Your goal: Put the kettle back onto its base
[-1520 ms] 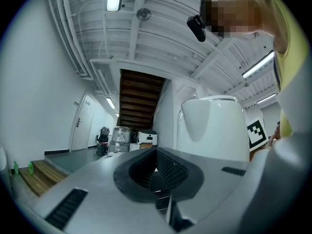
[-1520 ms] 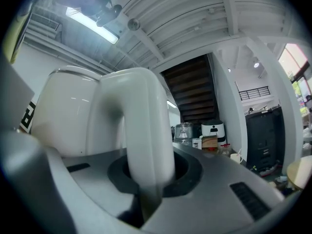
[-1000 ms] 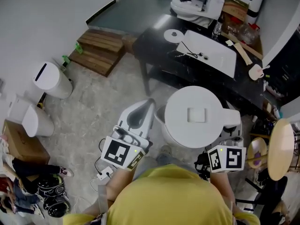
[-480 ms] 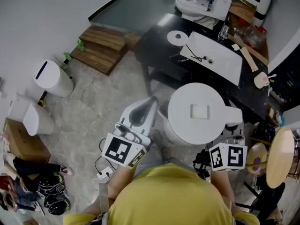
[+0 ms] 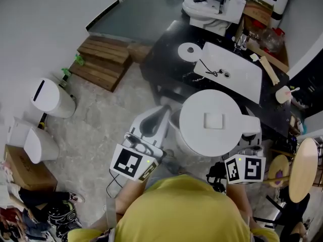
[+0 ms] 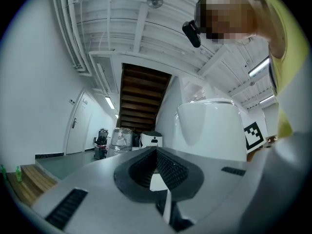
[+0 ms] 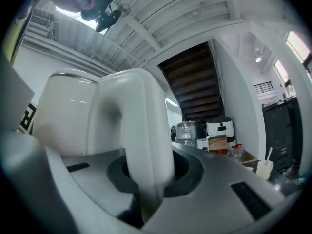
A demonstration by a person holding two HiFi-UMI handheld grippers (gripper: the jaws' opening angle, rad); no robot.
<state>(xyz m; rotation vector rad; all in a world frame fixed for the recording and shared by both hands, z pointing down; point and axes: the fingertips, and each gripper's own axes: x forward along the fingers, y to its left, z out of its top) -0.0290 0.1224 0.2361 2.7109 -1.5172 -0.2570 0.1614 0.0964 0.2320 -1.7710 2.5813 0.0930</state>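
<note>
I carry a white kettle (image 5: 214,122) with a flat round lid above the floor, in front of the black table (image 5: 166,44). My right gripper (image 5: 250,141) is shut on its handle (image 7: 141,130), which fills the right gripper view between the jaws (image 7: 146,179). My left gripper (image 5: 160,116) is shut on nothing, just left of the kettle body (image 6: 209,130) and apart from it. A small round white disc (image 5: 189,49), probably the base, lies on the table's near left part.
A white board (image 5: 232,67) with a cable lies on the table, with a wooden spatula (image 5: 267,67) and clutter behind. Wooden steps (image 5: 103,59) and white bins (image 5: 48,97) stand on the floor at left. At right stands a round wooden stool (image 5: 303,170).
Both grippers and the kettle have moved forward toward the black table, which now lies closer. The grip on the handle is unchanged.
</note>
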